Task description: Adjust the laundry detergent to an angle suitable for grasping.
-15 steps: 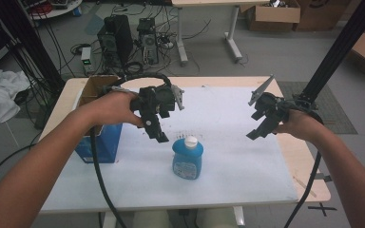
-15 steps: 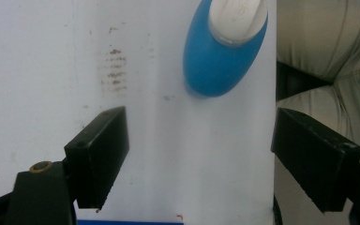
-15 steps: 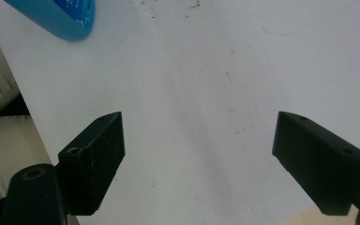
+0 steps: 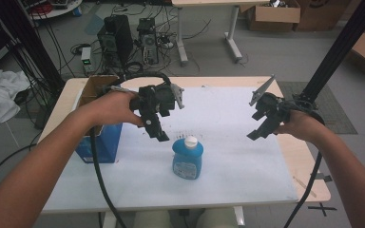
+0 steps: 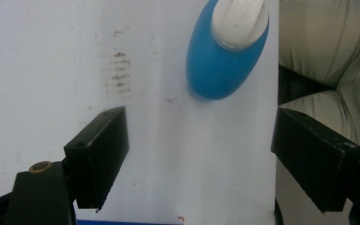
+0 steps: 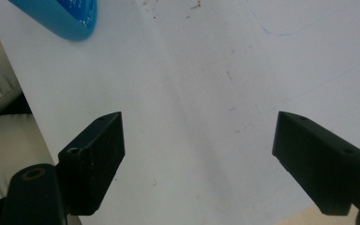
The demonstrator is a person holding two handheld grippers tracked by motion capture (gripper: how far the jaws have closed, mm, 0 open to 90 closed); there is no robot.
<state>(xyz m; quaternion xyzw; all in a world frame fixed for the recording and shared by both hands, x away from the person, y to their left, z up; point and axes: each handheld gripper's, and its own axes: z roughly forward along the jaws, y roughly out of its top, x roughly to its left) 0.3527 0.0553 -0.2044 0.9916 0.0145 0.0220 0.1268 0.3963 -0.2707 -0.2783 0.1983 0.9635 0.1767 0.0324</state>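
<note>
A blue bottle (image 4: pixel 187 158) with a white cap stands upright near the front middle of the white table (image 4: pixel 228 118). My left gripper (image 4: pixel 155 129) hovers just above and left of it, open, jaws pointing down. From above, the left gripper view has the bottle (image 5: pixel 225 51) ahead of the wide-apart jaws, nothing between them. My right gripper (image 4: pixel 262 128) hangs open over the table's right side, well away from the bottle. Its own view looks down on bare table, with the bottle's base (image 6: pixel 61 16) at the top left corner.
A blue box with an open cardboard top (image 4: pixel 97 128) stands at the table's left edge, beside my left forearm. The person's lap lies below the front edge (image 5: pixel 328 56). Beyond the table are computers, cables, cardboard boxes, and a black pole (image 4: pixel 342 47) at the right.
Both grippers have barely shifted; the left one sits slightly lower and closer to the bottle. The bottle has not moved.
</note>
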